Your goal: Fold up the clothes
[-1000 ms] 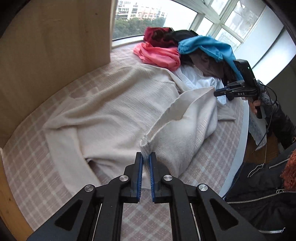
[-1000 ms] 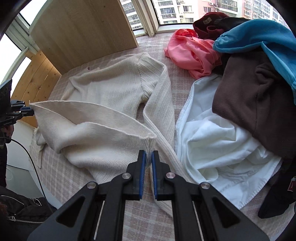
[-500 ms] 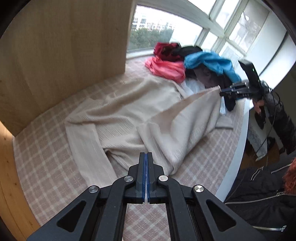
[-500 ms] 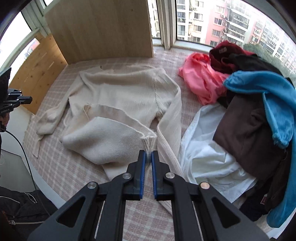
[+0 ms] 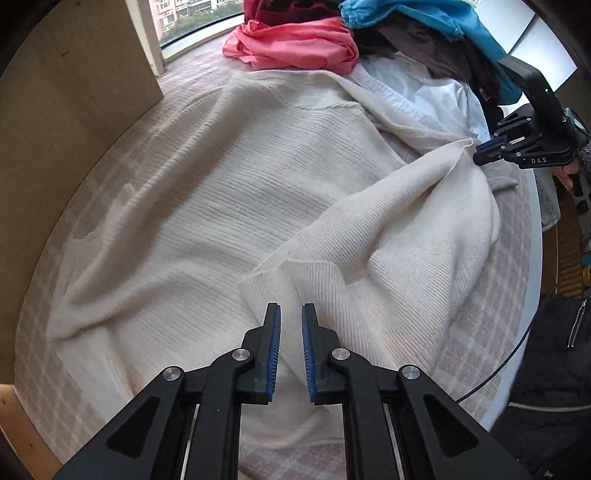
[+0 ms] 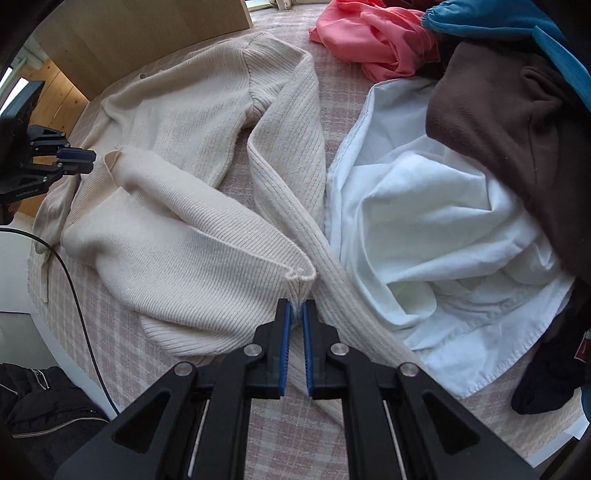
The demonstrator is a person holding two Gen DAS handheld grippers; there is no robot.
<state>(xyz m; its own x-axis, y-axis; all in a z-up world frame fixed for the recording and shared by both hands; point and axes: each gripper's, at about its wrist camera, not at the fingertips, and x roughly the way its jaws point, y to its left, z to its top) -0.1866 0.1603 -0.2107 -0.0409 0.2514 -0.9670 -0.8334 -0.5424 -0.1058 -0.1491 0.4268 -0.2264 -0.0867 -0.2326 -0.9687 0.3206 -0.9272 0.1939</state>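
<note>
Cream sweater: spread on checked bed cover, hem half folded up over body.
Left gripper: jaws just opened slightly, nothing between; hem corner released since half second ago, lying just ahead.
Right gripper: still clamped on other hem corner, lower than before.
Clothes pile: beside sweater.

Daylit window, wooden panel, checked bedcover
</note>
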